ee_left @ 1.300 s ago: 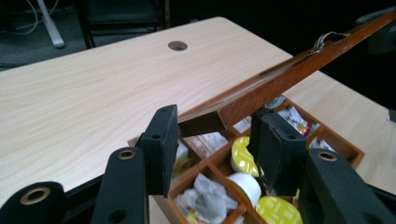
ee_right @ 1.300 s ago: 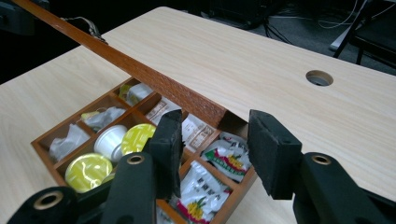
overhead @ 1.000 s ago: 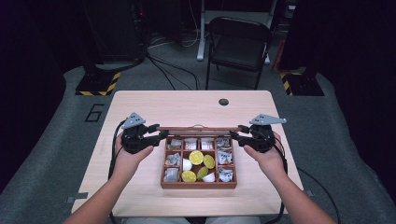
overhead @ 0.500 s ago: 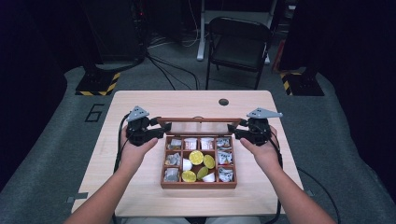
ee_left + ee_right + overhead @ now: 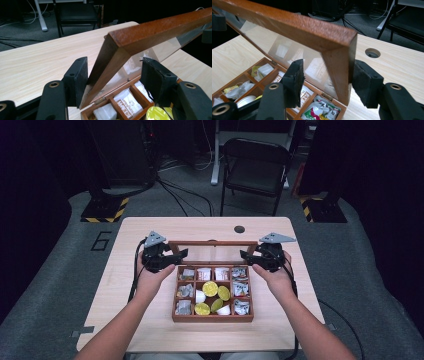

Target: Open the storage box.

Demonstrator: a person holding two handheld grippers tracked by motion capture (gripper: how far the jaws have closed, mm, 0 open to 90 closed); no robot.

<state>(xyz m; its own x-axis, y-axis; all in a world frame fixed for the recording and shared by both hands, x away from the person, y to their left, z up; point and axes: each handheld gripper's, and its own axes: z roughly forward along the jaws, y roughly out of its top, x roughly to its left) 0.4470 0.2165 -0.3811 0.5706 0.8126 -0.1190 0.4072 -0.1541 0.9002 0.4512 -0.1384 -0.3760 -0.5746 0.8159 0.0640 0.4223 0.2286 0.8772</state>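
Note:
A wooden box (image 5: pixel 212 319) with small compartments of tea bags, yellow pods and white cups sits mid-table. Its glass-paned lid (image 5: pixel 212 242) stands raised on its back hinges. My left gripper (image 5: pixel 182 255) straddles the lid's left side rail (image 5: pixel 110 65). My right gripper (image 5: pixel 245 255) straddles the right side rail (image 5: pixel 338 72). Both pairs of jaws have just been opening. On each gripper one pad sits close to the wood and the other stands well off it, so neither grips the lid.
A round cable hole (image 5: pixel 239 229) lies in the table (image 5: pixel 145 330) behind the box. A black folding chair (image 5: pixel 255 167) stands beyond the far edge. Bare tabletop lies to the left and right of the box.
The lid has swung up and back from nearly closed to standing. Both grippers moved toward the far side with it, and their jaws have widened off the side rails.

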